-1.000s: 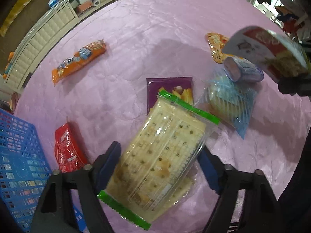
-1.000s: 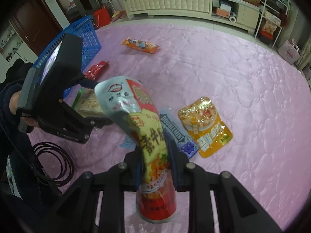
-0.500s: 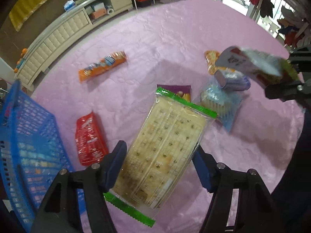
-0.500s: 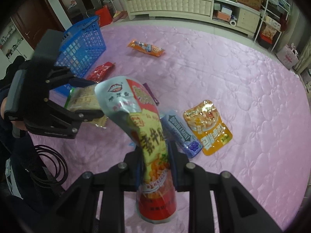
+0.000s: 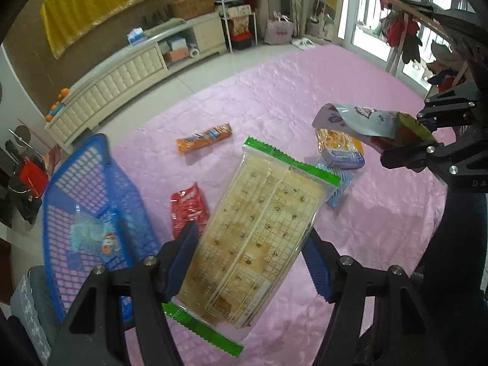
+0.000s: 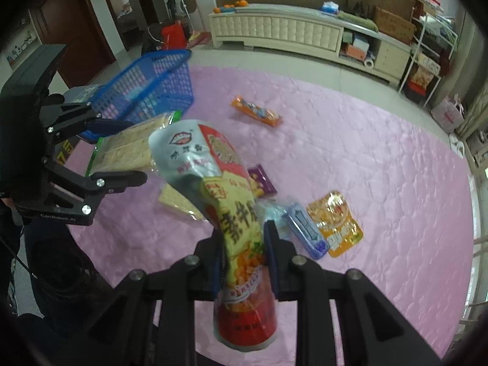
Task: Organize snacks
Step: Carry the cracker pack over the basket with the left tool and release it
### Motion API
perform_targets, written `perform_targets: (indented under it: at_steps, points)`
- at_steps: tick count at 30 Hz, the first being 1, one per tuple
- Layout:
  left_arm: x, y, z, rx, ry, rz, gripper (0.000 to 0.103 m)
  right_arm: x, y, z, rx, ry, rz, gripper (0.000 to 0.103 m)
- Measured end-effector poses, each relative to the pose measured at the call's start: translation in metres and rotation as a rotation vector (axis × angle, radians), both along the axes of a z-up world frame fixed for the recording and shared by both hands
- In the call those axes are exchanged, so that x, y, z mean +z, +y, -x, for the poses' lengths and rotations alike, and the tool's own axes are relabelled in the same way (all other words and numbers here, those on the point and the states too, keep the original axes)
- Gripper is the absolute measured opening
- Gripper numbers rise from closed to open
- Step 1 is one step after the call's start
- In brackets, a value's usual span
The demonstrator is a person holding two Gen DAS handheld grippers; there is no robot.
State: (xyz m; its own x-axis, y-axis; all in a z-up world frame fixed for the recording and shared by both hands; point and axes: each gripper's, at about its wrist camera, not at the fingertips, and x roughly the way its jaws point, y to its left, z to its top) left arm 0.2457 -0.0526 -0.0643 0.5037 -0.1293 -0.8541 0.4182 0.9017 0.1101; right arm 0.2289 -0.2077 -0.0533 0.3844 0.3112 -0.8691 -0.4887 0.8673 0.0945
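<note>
Snacks, two of them lifted above the pink quilted tablecloth (image 5: 274, 97): clear green-ended flat cracker pack (image 5: 259, 231) clamped across its width by left gripper (image 5: 248, 254), jaws about half apart; crinkled silver-red-yellow foil pouch (image 6: 235, 222) pinched near its base by right gripper (image 6: 244, 259), jaws narrow. Blue plastic lattice basket (image 5: 91, 189) at the cloth's edge; orange wrapper (image 5: 204, 138), red packet (image 5: 189, 210) flat on it.

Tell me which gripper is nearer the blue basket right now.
Left. The left gripper, holding the cracker pack, hangs right beside the blue basket; the right gripper sits farther across the pink cloth.
</note>
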Motion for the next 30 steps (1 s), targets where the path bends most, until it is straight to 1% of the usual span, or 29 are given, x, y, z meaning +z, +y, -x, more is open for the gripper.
perform_targets:
  at_steps: [4, 9, 13, 16, 19, 22, 28, 30]
  points:
    - [0.022, 0.019, 0.012, 0.015, -0.038, 0.016, 0.065, 0.017, 0.02, -0.001, 0.02, -0.032, 0.0, 0.028]
    - [0.045, 0.044, 0.02, 0.042, -0.078, 0.018, 0.065, 0.036, 0.052, -0.004, 0.065, -0.071, 0.006, 0.028]
    - [0.062, 0.068, 0.024, 0.062, -0.104, -0.004, 0.065, 0.047, 0.078, -0.008, 0.096, -0.099, 0.005, 0.028]
    - [0.067, 0.086, 0.019, 0.091, -0.112, -0.002, 0.065, 0.054, 0.096, -0.015, 0.103, -0.125, -0.001, 0.028]
    - [0.073, 0.102, 0.016, 0.118, -0.112, 0.011, 0.065, 0.056, 0.114, -0.024, 0.122, -0.123, 0.0, 0.028]
    - [0.075, 0.119, 0.011, 0.141, -0.116, 0.004, 0.065, 0.057, 0.132, -0.032, 0.144, -0.124, 0.005, 0.028]
    - [0.074, 0.151, -0.004, 0.195, -0.111, 0.024, 0.065, 0.055, 0.167, -0.054, 0.189, -0.125, 0.022, 0.028]
    - [0.074, 0.163, -0.01, 0.203, -0.106, 0.022, 0.065, 0.05, 0.178, -0.064, 0.194, -0.108, 0.025, 0.028]
